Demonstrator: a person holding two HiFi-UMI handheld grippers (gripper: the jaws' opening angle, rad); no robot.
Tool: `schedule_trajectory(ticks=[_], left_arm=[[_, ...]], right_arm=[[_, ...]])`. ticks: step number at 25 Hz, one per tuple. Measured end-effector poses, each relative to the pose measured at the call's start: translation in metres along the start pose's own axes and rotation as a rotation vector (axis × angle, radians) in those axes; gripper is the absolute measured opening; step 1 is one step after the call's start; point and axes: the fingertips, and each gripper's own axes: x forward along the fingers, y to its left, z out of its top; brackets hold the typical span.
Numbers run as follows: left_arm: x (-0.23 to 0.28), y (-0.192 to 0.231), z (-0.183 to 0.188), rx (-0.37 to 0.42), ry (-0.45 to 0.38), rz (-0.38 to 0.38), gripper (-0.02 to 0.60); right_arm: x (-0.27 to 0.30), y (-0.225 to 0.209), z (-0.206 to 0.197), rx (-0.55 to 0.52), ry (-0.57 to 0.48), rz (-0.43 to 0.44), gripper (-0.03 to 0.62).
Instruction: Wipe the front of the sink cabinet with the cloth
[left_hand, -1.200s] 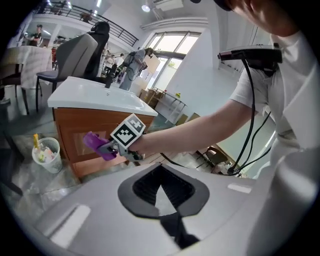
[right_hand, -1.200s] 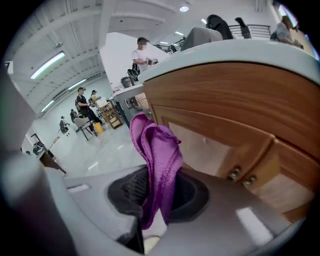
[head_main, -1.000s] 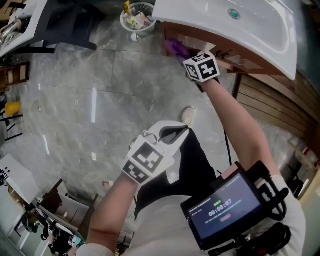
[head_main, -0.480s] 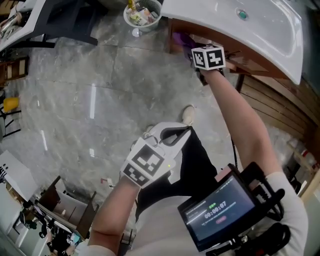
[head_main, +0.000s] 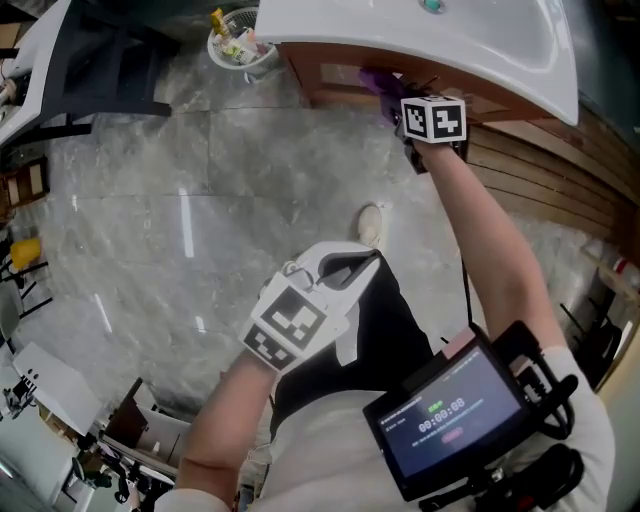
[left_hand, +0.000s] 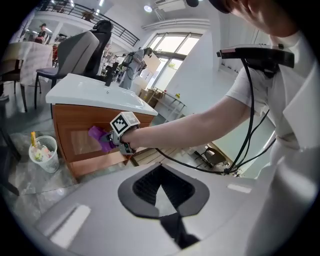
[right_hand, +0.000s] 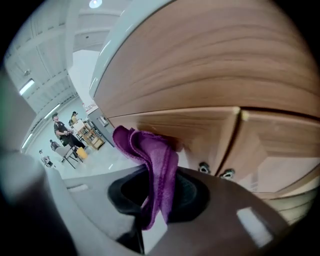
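Right claw (right_hand: 152, 226) clamped on cloth (right_hand: 150, 155) against cabinet front (right_hand: 210, 75), left claw (left_hand: 166, 222) closed, empty, cloth half-hidden under sink (head_main: 480, 50)

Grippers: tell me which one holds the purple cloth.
The right gripper: its jaws are shut on the purple cloth at the wooden cabinet front. The left gripper is shut on nothing, away from the cabinet.

Sink rim (head_main: 480, 75) low over cabinet front (head_main: 325, 78)
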Motion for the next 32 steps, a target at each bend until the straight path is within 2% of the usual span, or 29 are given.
schedule_trajectory(ticks=[18,32], left_arm=[[0.087,-0.051,0.038,0.103,0.082,-0.133,0.008],[0.132,-0.066,0.052,0.144,0.12,-0.183,0.008]], right_arm=[[-0.108,-0.148,-0.028,0.147,-0.08,-0.143,0.083],[-0.182,-0.268,-0.067,0.271,-0.111,-0.296,0.083]])
